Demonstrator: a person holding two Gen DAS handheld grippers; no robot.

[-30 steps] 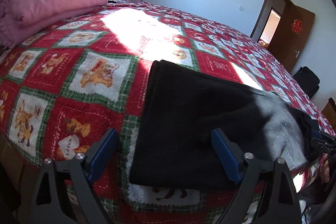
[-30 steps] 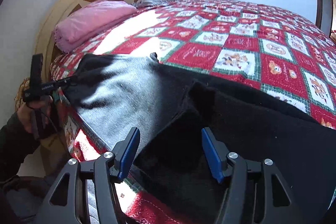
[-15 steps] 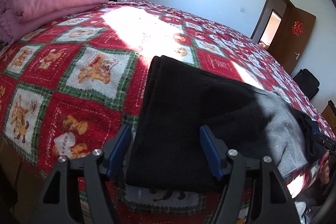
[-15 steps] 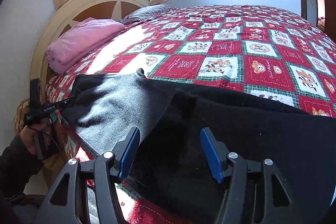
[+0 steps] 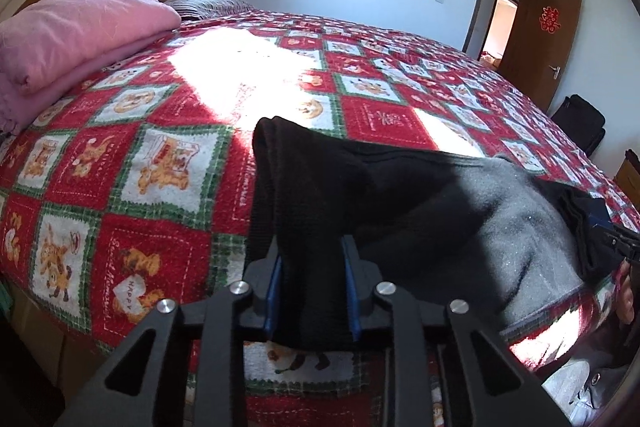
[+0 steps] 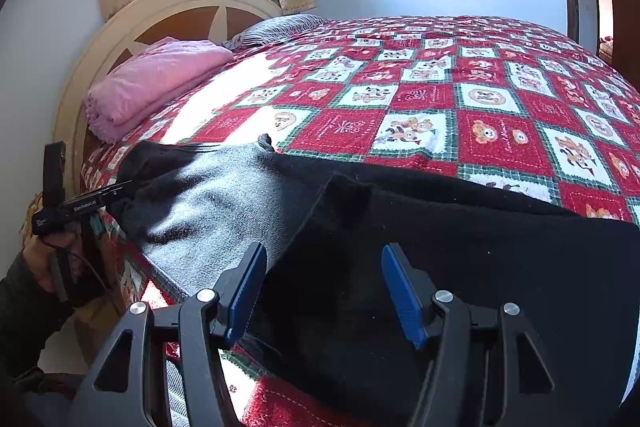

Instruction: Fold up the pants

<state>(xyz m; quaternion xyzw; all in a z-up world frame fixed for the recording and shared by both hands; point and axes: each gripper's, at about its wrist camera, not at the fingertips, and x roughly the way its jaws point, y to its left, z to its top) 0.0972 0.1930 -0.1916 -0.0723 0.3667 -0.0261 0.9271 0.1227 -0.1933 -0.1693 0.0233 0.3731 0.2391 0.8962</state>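
- Between the blue pads of the left gripper (image 5: 311, 291), left wrist view: the near edge of the black pants (image 5: 320, 187) is being pinched, the jaws drawn in tight on a bunched strip of cloth.
- Ahead and to the right of that gripper: the pants are lying along the near side of the bedspread (image 5: 140, 163), one layer turned back and showing its grey inner face (image 5: 516, 227).
- Far right of that gripper: the tip of the other tool is reaching into the dark cloth there.
- Ahead and to the left: a pink folded blanket (image 5: 72, 31) is sitting well apart from the pants.
- Ahead of the right gripper (image 6: 324, 291), right wrist view: the jaws are standing wide apart, gripping nothing; the black pants (image 6: 480, 251) are lying under and beyond them.
- Left of that gripper: the left gripper (image 6: 120, 189) is biting the far end of the garment, beside the grey inner face (image 6: 208, 211).
- Progress, as judged: the fold is only beginning; one end is being held, the garment is spreading nearly full length, and the second grasp, carry-over and flattening are remaining.
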